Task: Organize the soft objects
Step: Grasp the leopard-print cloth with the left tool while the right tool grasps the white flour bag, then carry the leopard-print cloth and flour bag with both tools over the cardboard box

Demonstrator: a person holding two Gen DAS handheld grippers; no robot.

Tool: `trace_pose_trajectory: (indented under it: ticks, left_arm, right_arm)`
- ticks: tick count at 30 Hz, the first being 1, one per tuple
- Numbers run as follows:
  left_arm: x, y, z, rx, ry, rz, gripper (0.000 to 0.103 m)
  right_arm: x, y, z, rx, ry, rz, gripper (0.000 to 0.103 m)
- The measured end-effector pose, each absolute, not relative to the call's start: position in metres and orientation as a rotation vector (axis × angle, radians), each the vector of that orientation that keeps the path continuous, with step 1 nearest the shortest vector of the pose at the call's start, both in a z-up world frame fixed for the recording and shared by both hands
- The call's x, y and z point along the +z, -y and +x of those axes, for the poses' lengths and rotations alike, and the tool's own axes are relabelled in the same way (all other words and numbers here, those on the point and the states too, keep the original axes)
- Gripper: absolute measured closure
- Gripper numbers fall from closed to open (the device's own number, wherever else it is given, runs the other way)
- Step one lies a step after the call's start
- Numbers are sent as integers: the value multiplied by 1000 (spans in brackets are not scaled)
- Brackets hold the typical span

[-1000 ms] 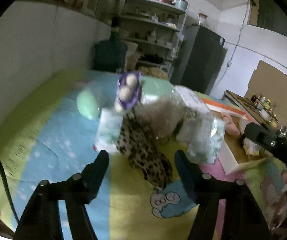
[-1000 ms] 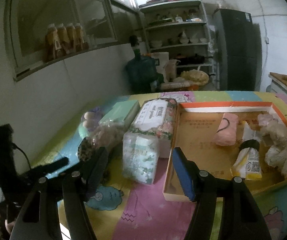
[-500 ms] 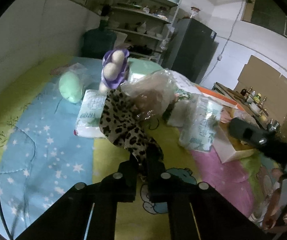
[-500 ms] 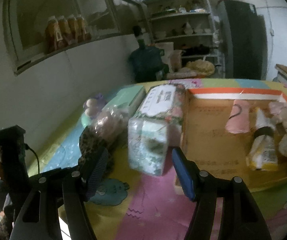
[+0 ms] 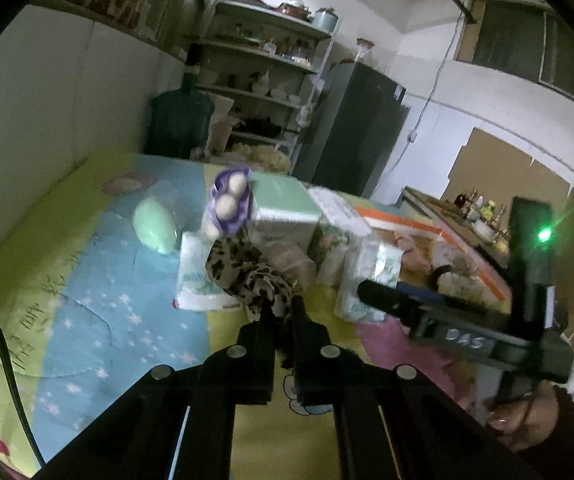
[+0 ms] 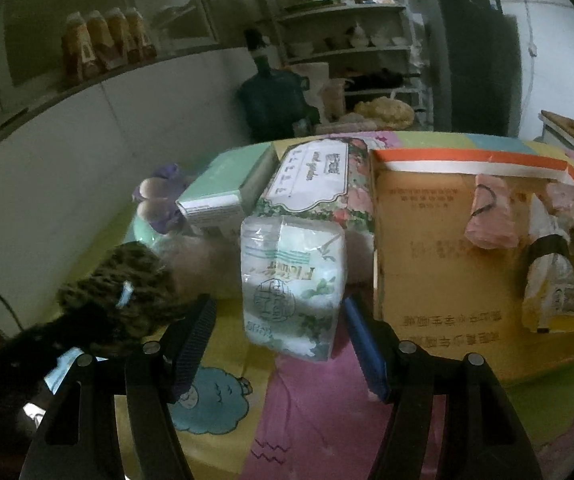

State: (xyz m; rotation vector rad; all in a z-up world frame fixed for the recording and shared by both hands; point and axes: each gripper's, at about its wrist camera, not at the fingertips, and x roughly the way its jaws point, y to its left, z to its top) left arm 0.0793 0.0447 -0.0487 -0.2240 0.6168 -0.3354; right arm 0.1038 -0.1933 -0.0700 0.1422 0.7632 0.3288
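My left gripper point(image 5: 281, 314) is shut on the near end of a leopard-print cloth point(image 5: 247, 270) and holds it lifted off the table; the cloth also shows at the left of the right wrist view point(image 6: 123, 288). My right gripper point(image 6: 279, 316) is open, its fingers either side of a clear-wrapped tissue pack point(image 6: 293, 280), not touching it. That pack also shows in the left wrist view point(image 5: 371, 280). An open cardboard box point(image 6: 427, 248) to the right holds a pink cloth point(image 6: 491, 216), a yellow-white packet point(image 6: 551, 280) and fluffy pieces.
A floral tissue package point(image 6: 315, 176), a mint box point(image 6: 227, 188), a purple plush with white balls point(image 5: 229, 200), a mint-green soft ball point(image 5: 155, 228) and another tissue pack point(image 5: 197, 280) crowd the mat behind. A wall runs along the left.
My left gripper closed on the leopard cloth and raised it. My right gripper moved forward until its open fingers bracket the wrapped tissue pack.
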Motion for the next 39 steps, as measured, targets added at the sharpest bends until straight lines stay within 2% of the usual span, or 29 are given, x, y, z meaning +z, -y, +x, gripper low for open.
trace_pose_trajectory:
  ticks: [13, 15, 29, 39]
  left_arm:
    - [-30, -79, 65, -326, -539, -267, 96]
    - [-30, -82, 65, -326, -534, -271, 96]
    - [-27, -89, 66, -324, -502, -271, 96]
    - [-8, -63, 74, -393, -466, -226, 96]
  right_arm:
    - [-76, 172, 117, 256, -774, 74, 36]
    - [-76, 170, 119, 233, -773, 55, 52]
    - [-55, 168, 104, 242, -704, 70, 54]
    - [-28, 186, 91, 229, -623, 99, 54]
